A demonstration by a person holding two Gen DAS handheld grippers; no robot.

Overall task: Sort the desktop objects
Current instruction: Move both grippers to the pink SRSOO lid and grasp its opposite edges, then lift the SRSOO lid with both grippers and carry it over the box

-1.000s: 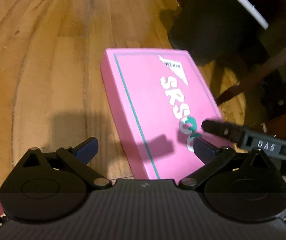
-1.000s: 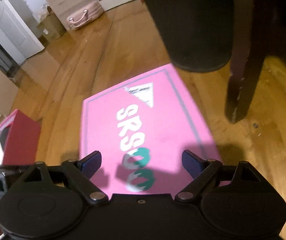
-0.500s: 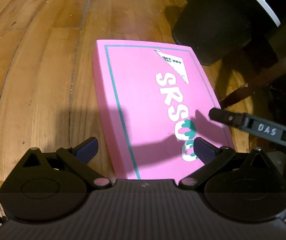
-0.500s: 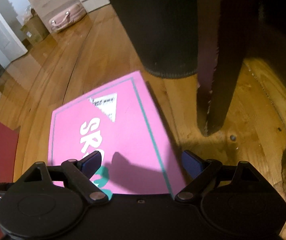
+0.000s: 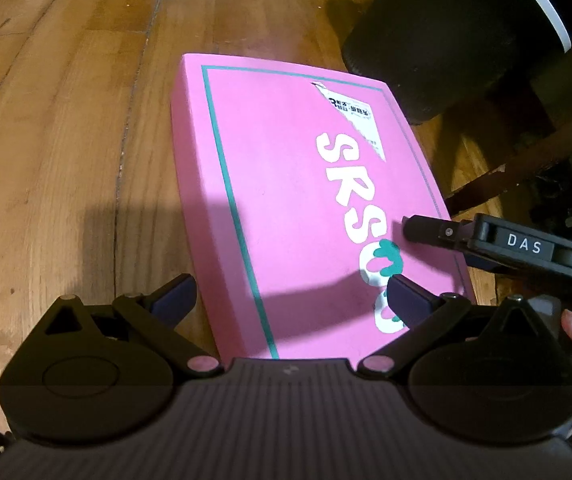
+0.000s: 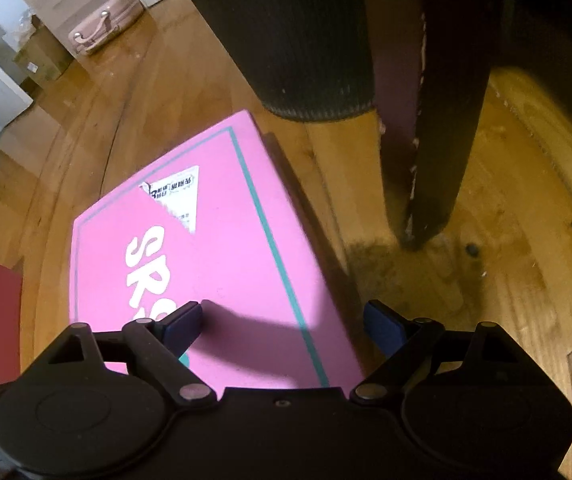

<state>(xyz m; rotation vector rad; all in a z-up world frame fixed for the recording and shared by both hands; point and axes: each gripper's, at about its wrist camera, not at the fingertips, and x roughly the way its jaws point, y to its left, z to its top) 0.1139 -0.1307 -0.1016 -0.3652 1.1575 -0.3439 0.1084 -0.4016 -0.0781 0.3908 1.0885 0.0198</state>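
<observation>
The left gripper (image 5: 292, 296) is spread wide and holds nothing. The right gripper (image 6: 292, 326) is also wide open and empty, straddling the right edge of a flat pink box (image 5: 306, 200) lying on the wooden floor (image 5: 65, 140). The grippers hide the box's near end. Beyond stand a black ribbed bin (image 6: 298, 40), top cut off, and a dark furniture leg (image 6: 430, 120).

flat pink box (image 5: 286, 200) with teal border, white "srs" lettering and torn white label, lying face-up on wooden floor
</observation>
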